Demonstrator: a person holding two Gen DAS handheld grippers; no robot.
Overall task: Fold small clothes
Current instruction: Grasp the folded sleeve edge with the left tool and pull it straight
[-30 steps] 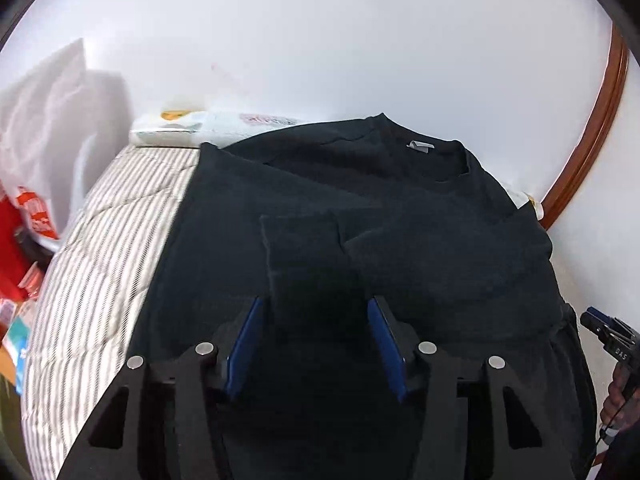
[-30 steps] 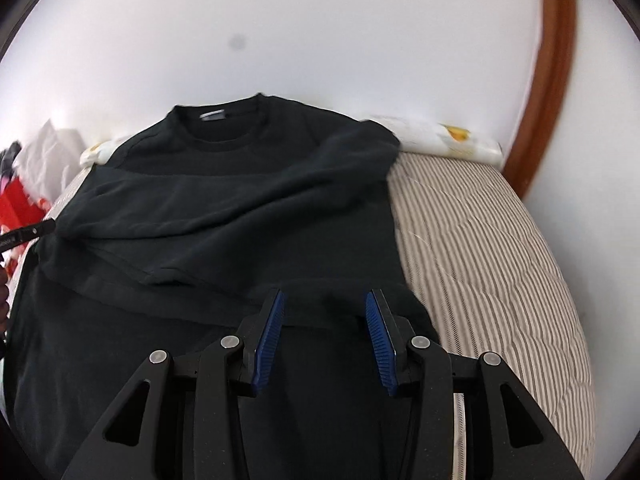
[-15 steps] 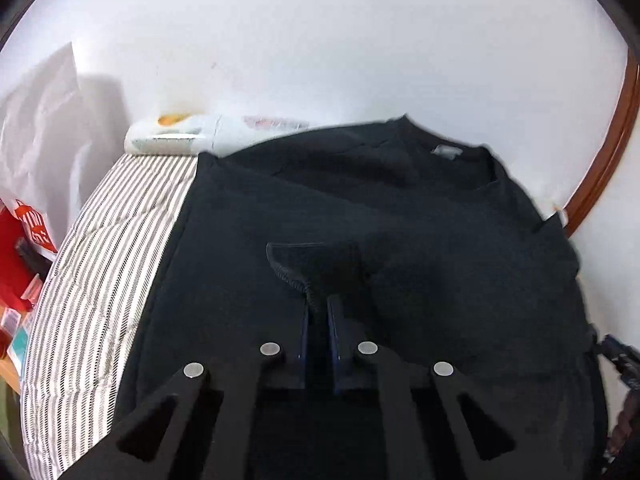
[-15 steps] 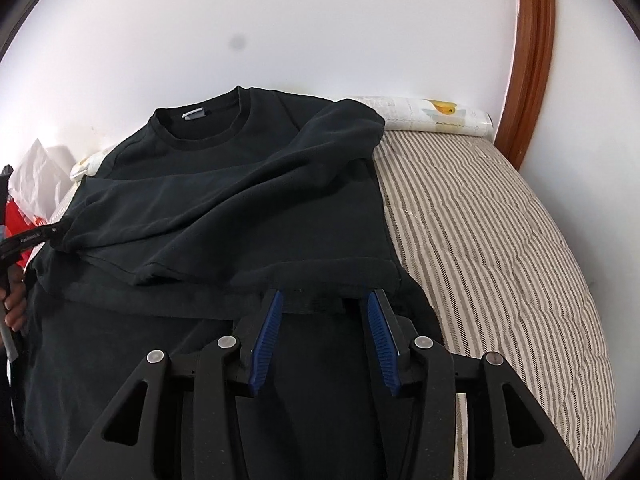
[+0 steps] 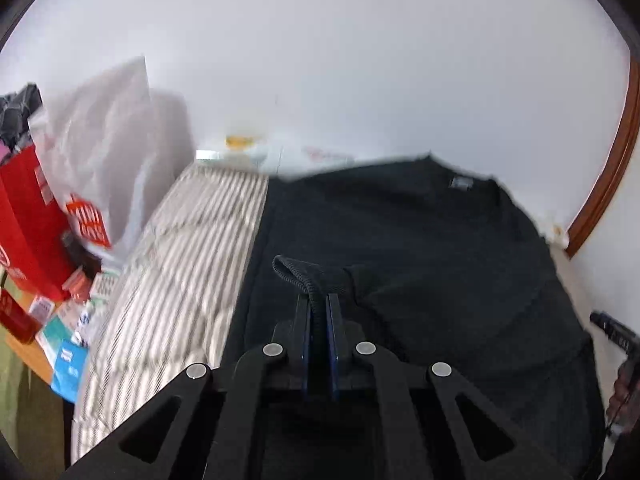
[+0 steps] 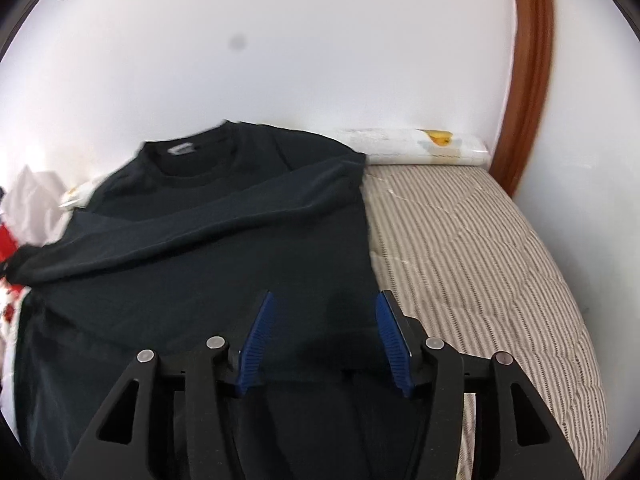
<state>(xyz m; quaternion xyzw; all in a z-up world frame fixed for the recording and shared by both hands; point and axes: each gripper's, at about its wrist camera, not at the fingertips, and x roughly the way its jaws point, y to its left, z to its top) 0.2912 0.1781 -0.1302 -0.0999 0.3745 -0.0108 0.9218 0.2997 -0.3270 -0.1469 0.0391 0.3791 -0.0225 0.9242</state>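
Observation:
A black long-sleeved sweater (image 5: pixel 420 248) lies flat on a striped mattress, collar towards the wall. My left gripper (image 5: pixel 319 304) is shut on the ribbed sleeve cuff (image 5: pixel 298 274) and holds it lifted above the sweater's body. In the right wrist view the sweater (image 6: pixel 208 248) has one sleeve folded across its chest. My right gripper (image 6: pixel 325 322) is open and empty, just above the sweater's lower right part, close to its side edge.
The striped mattress (image 6: pixel 480 240) extends right of the sweater and also left of it (image 5: pixel 188 248). A white packet (image 6: pixel 420 146) lies along the wall. Red and white bags (image 5: pixel 60 200) and small boxes sit left of the bed. A wooden frame (image 6: pixel 528 80) stands at the right.
My left gripper closed on the sleeve cuff and lifted it. My right gripper stayed open and moved forward over the sweater's hem, up along its right side.

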